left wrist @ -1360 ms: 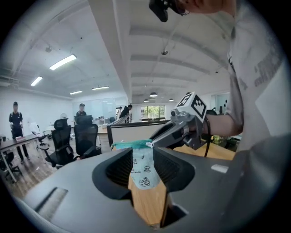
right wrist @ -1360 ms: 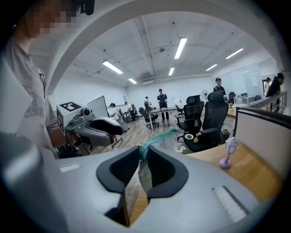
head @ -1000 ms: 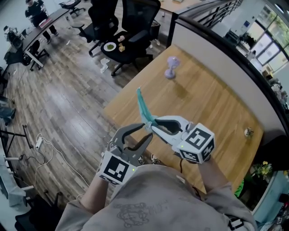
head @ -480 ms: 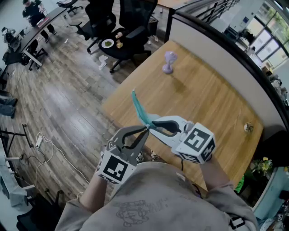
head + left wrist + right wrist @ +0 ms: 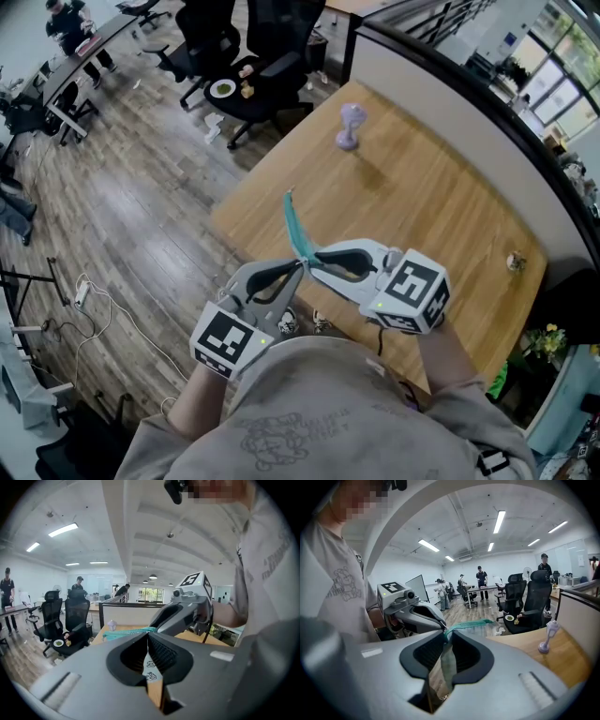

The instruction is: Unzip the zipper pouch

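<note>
Teal zipper pouch (image 5: pixel 295 225) clamped in right gripper (image 5: pixel 315 261) jaws, left gripper (image 5: pixel 298 270) jaws pinching its edge

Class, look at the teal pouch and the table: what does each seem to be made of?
Pouch: probably soft fabric, matte teal; it looks thin and bends along its length. Table: wood or wood-look laminate, smooth light finish; grain lines show.

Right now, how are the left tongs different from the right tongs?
The left tongs have just closed, tips fully together; the right tongs sit slightly apart. The left tongs pinch the near end of the thin teal zipper pouch; the right tongs clamp its body. Both are grey and hold the same pouch.
</note>
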Motion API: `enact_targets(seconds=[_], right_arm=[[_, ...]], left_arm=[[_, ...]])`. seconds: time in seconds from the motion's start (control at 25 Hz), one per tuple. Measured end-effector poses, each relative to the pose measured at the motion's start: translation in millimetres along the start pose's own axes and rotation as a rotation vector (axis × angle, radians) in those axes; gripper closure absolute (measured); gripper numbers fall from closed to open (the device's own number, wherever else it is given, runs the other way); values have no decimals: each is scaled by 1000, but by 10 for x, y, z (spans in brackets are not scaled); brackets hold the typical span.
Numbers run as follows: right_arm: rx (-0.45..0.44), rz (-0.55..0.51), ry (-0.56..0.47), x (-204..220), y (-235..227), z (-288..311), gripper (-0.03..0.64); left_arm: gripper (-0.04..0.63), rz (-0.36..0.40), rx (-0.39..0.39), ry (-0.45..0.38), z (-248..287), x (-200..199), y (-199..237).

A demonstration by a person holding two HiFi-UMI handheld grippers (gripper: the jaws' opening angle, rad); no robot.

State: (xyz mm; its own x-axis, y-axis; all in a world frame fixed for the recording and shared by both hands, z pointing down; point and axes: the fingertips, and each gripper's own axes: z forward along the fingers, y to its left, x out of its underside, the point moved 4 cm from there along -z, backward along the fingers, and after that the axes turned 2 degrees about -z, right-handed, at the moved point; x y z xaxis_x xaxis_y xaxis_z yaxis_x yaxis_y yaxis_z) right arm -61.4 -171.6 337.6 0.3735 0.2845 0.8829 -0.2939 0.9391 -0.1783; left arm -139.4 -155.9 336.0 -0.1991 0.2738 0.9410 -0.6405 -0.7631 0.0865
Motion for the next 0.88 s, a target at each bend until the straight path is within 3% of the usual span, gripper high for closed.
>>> enact_targets(seconds=[0.2, 0.32, 0.44, 0.68, 0.88], right_arm=[[3, -12, 14, -42, -14, -5, 555], [-31, -17, 32, -50, 37, -38, 561], [-51, -23, 20, -79, 103, -80, 561], [-66, -30, -16, -138, 108, -209, 561], [-54, -15, -8, -110, 36, -290, 561]], left_arm=[[592, -29, -36, 8, 5, -20, 40], [594, -35, -154, 17, -61, -19, 246], [594, -84, -215, 4, -205, -32, 523], [593, -28, -343, 32, -451, -34, 928], [591, -87, -333, 18, -502, 14, 994]])
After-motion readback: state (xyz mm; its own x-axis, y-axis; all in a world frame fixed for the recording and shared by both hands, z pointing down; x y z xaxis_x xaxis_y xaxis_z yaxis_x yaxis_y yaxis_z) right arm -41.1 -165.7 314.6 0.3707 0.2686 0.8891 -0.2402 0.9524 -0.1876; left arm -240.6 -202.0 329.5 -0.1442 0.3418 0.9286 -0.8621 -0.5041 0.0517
